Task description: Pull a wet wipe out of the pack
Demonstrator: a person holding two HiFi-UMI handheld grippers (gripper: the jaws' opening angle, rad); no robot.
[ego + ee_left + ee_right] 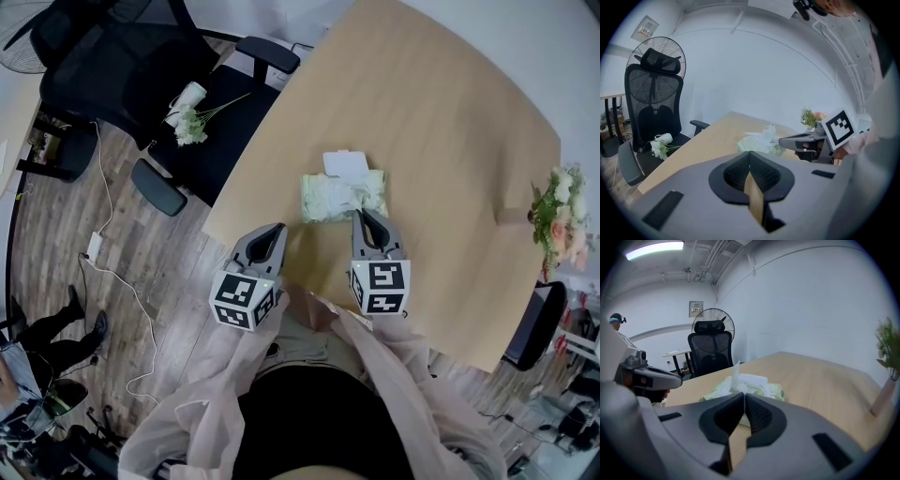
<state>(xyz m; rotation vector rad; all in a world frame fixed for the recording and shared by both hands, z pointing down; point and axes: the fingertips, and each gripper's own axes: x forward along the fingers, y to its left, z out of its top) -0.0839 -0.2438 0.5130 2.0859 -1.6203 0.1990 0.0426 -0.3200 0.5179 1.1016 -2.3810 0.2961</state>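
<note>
Head view with both gripper views: a pale green wet wipe pack [343, 198] lies flat on the light wooden table [431, 112], near the table's front edge and directly ahead of the person. Its white lid flap [345, 164] is folded open on the far side, and a crumpled white wipe [339, 190] stands up from the opening in the top. The right gripper [363, 216] points forward and down with its tip at the near right edge of the pack. In the right gripper view its jaws [744, 394] are pressed together and nothing shows between the pads, while the wipe [739, 377] rises just behind the tips above the pack [772, 391]. The left gripper [277, 228] hovers over the table's front edge, to the left of the pack and clear of it. Its jaws [750, 153] are likewise closed and empty, with the pack [757, 146] and its wipe [768, 133] ahead and slightly to the right. Each gripper carries its marker cube at the rear. A vase of flowers [561, 217] stands at the table's right edge. A black office chair [122, 66] beside the table's left side bears a white flower sprig [190, 127] on its seat, and a standing fan [649, 47] is visible behind the chair.
</note>
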